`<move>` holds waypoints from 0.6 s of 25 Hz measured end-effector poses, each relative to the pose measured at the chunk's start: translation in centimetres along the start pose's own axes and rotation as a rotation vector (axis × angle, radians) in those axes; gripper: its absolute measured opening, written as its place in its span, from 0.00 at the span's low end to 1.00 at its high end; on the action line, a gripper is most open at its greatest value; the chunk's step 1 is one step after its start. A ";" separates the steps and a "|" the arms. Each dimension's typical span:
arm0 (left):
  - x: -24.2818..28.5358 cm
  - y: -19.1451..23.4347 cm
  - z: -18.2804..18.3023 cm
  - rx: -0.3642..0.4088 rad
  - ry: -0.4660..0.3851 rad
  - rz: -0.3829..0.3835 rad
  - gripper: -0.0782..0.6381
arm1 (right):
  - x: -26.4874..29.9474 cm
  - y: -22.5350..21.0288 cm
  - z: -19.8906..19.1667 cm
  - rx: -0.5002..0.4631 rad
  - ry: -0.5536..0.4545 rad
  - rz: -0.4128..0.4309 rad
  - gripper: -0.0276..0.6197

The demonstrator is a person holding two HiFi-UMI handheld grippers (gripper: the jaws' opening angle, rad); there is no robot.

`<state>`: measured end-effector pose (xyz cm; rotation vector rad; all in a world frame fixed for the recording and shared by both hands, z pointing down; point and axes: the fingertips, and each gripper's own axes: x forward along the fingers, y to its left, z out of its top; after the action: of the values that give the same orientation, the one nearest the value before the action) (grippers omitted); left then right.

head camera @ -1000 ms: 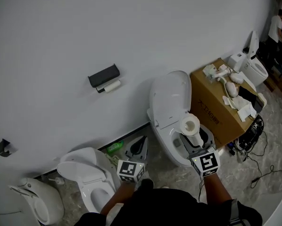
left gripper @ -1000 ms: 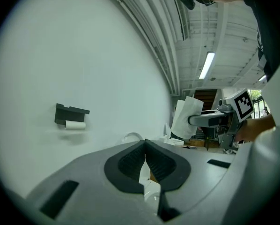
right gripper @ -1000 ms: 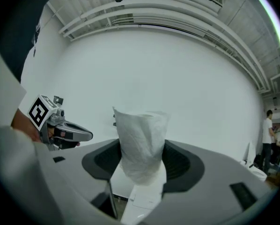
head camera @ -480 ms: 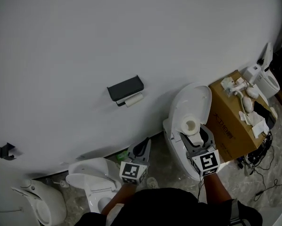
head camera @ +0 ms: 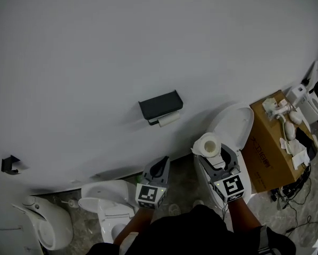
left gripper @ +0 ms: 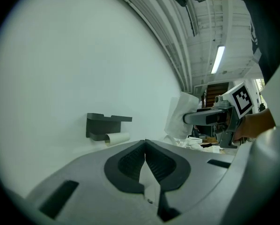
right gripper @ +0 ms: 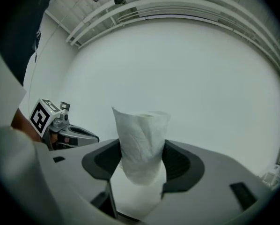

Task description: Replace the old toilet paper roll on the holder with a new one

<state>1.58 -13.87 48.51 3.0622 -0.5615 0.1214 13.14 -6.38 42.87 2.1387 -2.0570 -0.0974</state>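
Wall bracket: a small dark bracket (head camera: 9, 164) sits low on the wall, near its left end.
Floor, left: a white toilet bowl (head camera: 103, 205) stands at the foot of the wall.
Left gripper: the left gripper (head camera: 160, 166) points level at the wall, its jaws pressed together with nothing between them.
Holder: the dark holder (head camera: 160, 105) is fixed to the wall, above the left gripper and slightly right of it.
Old roll: the old roll (head camera: 169, 119), thin and pale, lies just under the holder's shelf, towards its right end.
New roll: the new roll (head camera: 208, 145), full and white, stands upright, below and right of the holder.
Right gripper: the right gripper (head camera: 215, 154) has its jaws spread wide, with the pads clamped on both sides of the new roll.
Floor, right: a toilet with raised lid (head camera: 239, 124) stands behind the right gripper, and a cardboard box (head camera: 270, 153) stands just beside it.
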 end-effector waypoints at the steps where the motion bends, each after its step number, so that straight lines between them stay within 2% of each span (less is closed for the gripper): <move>1: 0.1 0.4 0.0 -0.001 0.002 0.006 0.12 | 0.5 0.0 0.0 0.003 -0.001 0.007 0.45; 6: 0.5 2.0 0.8 -0.004 -0.003 0.056 0.12 | 2.6 -0.4 -0.7 0.034 0.007 0.049 0.45; 15: 3.0 3.5 0.8 0.023 0.038 0.127 0.12 | 5.6 -2.1 -0.6 0.037 0.010 0.157 0.45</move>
<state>3.19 -18.19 47.95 3.0375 -0.7580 0.1900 15.58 -11.82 43.52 1.9841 -2.2289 -0.0280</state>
